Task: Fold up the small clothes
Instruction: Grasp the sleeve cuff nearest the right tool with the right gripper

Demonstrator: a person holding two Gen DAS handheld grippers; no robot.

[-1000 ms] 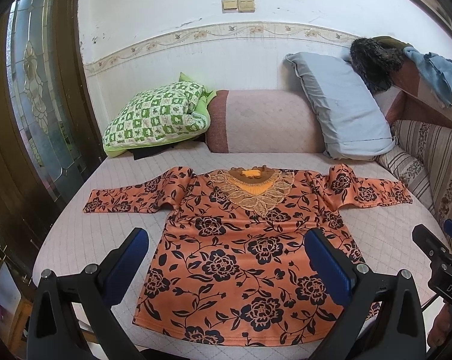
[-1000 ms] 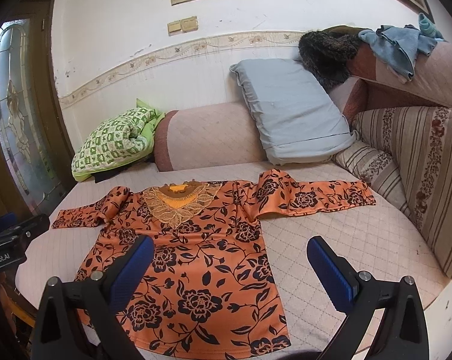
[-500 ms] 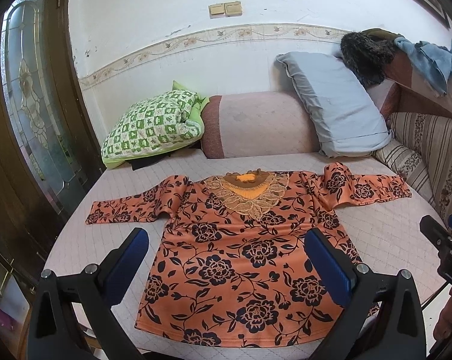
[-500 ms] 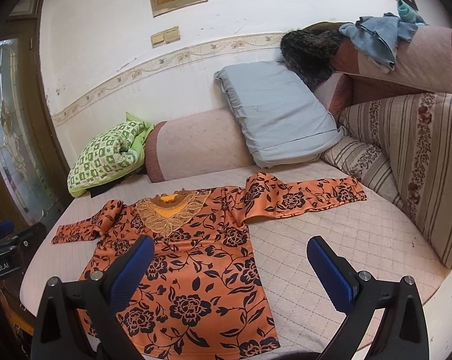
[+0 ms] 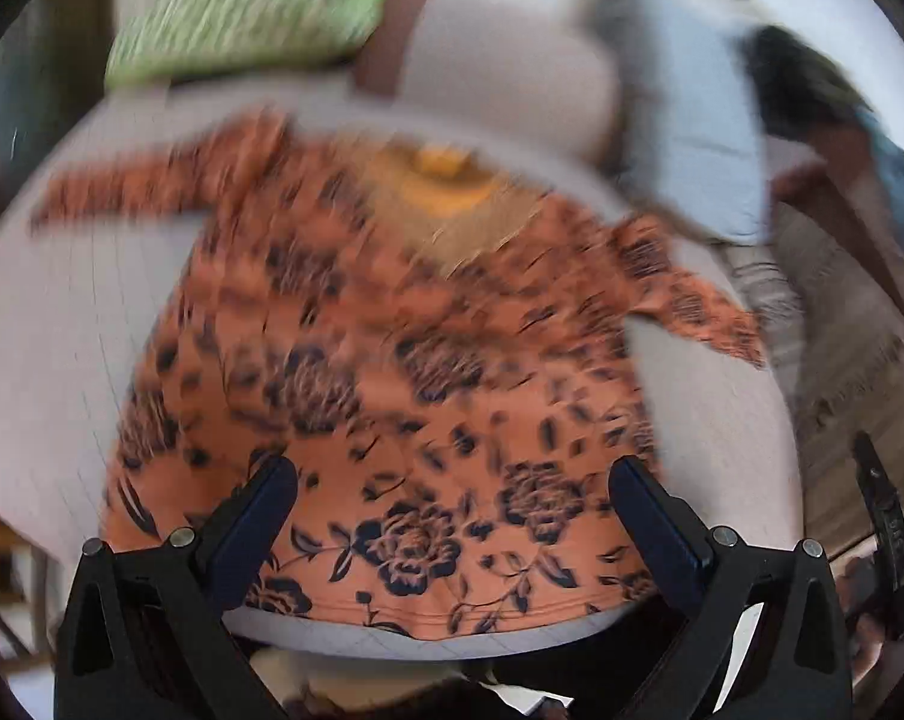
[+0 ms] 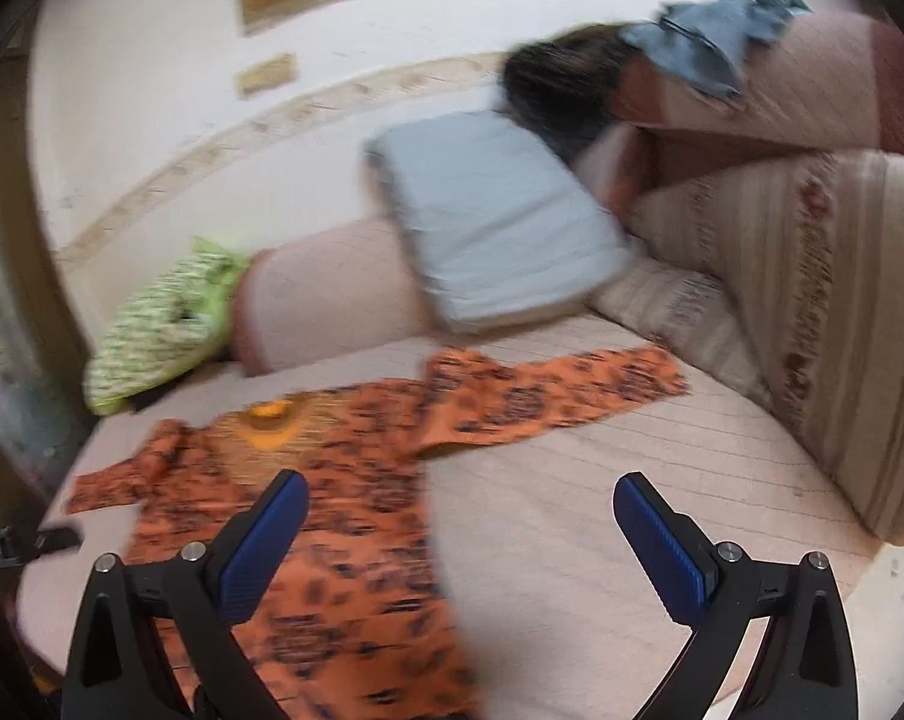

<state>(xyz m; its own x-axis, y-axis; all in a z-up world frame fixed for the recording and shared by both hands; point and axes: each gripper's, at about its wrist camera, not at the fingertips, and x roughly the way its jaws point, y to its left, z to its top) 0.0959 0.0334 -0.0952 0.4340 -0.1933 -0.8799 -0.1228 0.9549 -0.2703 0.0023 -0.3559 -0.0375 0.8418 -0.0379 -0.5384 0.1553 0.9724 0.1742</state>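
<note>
Blouse (image 5: 404,408), orange with a dark floral print, is lying flat and face up on the quilted bed cover (image 6: 601,516), hem nearest the grippers, both sleeves spread outward. Compared with half a second ago, both cameras are now smearing with motion blur, and the left view is tilting downward so the hem is filling the lower frame at 6 o'clock; the wall that was filling the top of that view is dropping out of frame. This is indicating, as a judgement, that the approach to the first grasp is beginning; no fold is made yet.

Left gripper (image 5: 452,516) is hanging released above the hem, its blue ribbed pads (image 5: 254,534) wide apart and holding nothing. Right gripper (image 6: 457,540) is likewise released and empty, its left pad over the blouse side at 8 o'clock, its right pad over bare cover.

The fabric is appearing thin and limp, lying nearly smooth. Further out, the neckline (image 6: 272,426) is carrying a tan lace-like yoke with a yellow centre. The right sleeve (image 6: 559,402) is extending toward 1 o'clock, its shoulder rucked.

Beyond, a pink bolster (image 6: 326,294), a green checked pillow (image 6: 164,324) at 10 o'clock and a grey-blue pillow (image 6: 493,222) are leaning at the wall. Striped cushions (image 6: 811,300) are standing at 3 o'clock.
</note>
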